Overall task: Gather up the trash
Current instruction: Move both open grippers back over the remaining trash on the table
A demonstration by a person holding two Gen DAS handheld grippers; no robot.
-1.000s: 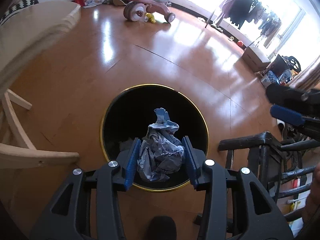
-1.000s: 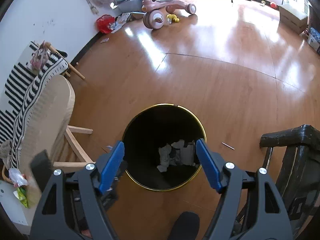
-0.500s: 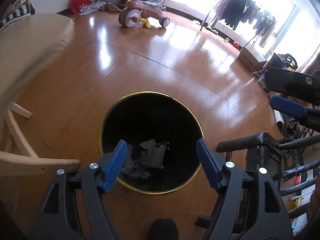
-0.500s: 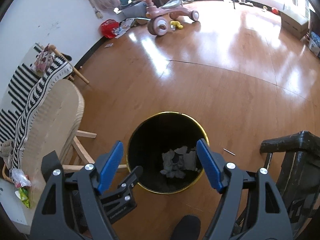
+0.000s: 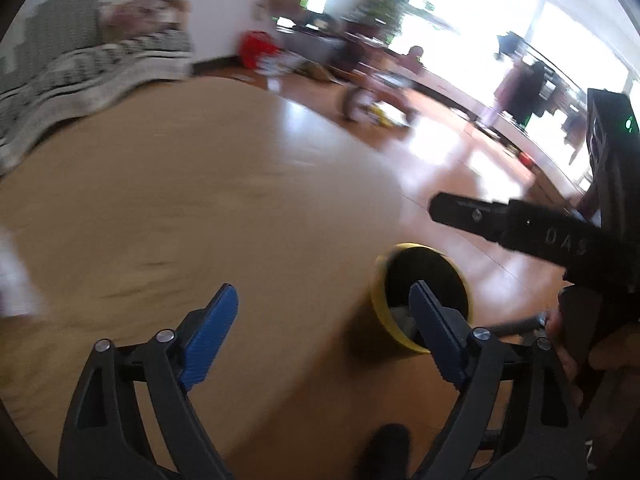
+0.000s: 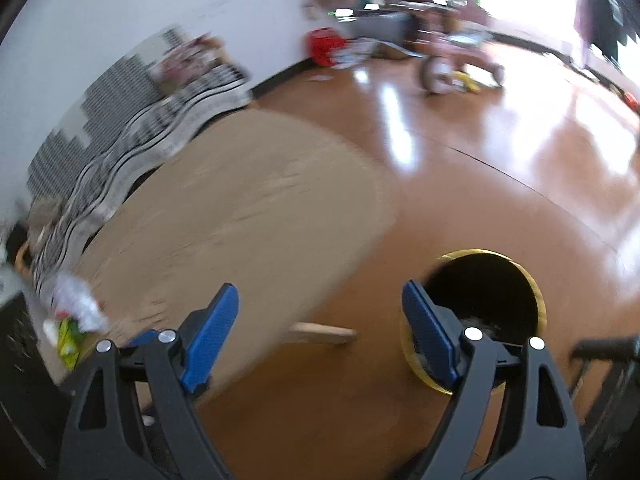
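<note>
The black trash bin with a gold rim (image 5: 378, 304) stands on the floor at lower right, partly behind my left gripper's right finger. My left gripper (image 5: 322, 320) hovers over the edge of the round wooden table (image 5: 180, 220), jaws opening, nothing between them. In the right wrist view the bin's rim (image 6: 538, 304) is also at lower right, with crumpled paper (image 6: 482, 323) inside. My right gripper (image 6: 320, 320) is beside the table edge, jaws opening and empty. A crumpled clear wrapper and a yellow-green packet (image 6: 72, 322) lie on the table's left side. Both views are motion-blurred.
A black-and-white striped cloth (image 6: 140, 120) covers the table's far side. A pink tricycle (image 6: 452, 64) and a red bag (image 6: 324, 50) sit near the far wall. A dark chair (image 6: 600, 354) stands right of the bin. The right gripper's black frame (image 5: 540, 236) crosses the left view.
My left gripper let the crumpled paper go into the bin and opened wide. Both grippers then rose and swung left from above the bin to the table; the bin slid to lower right.
</note>
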